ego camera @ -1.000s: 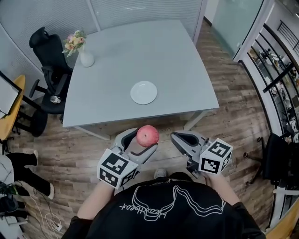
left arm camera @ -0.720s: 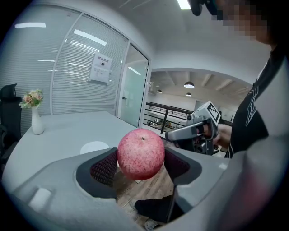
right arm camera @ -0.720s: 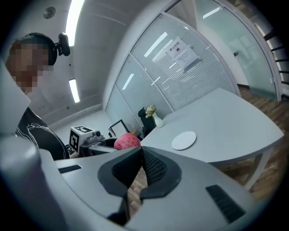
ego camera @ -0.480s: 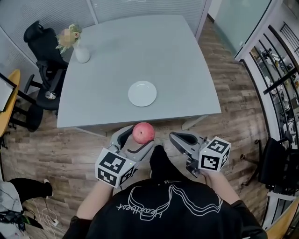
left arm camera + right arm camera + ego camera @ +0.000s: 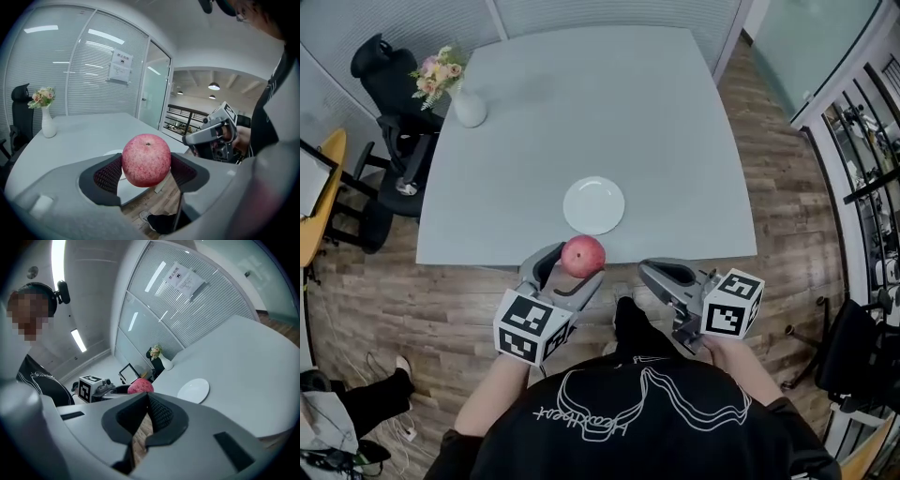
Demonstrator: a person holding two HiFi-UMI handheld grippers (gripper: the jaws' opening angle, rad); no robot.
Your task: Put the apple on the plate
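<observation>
Red apple [image 5: 583,255] clamped in left gripper [image 5: 574,265], over bench [image 5: 581,112] near edge, just short of white plate [image 5: 593,205]. Right gripper [image 5: 654,272] closed, empty.

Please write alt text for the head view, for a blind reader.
The left gripper holds a red apple at the near edge of a grey table, just short of a white plate; the right gripper is shut, empty.

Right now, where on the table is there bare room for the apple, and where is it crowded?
The plate is empty, near the front edge of the table, just beyond the apple in the left gripper. The surface between plate and the vase at the far left corner is bare, as is the right half. Only that corner is taken.
</observation>
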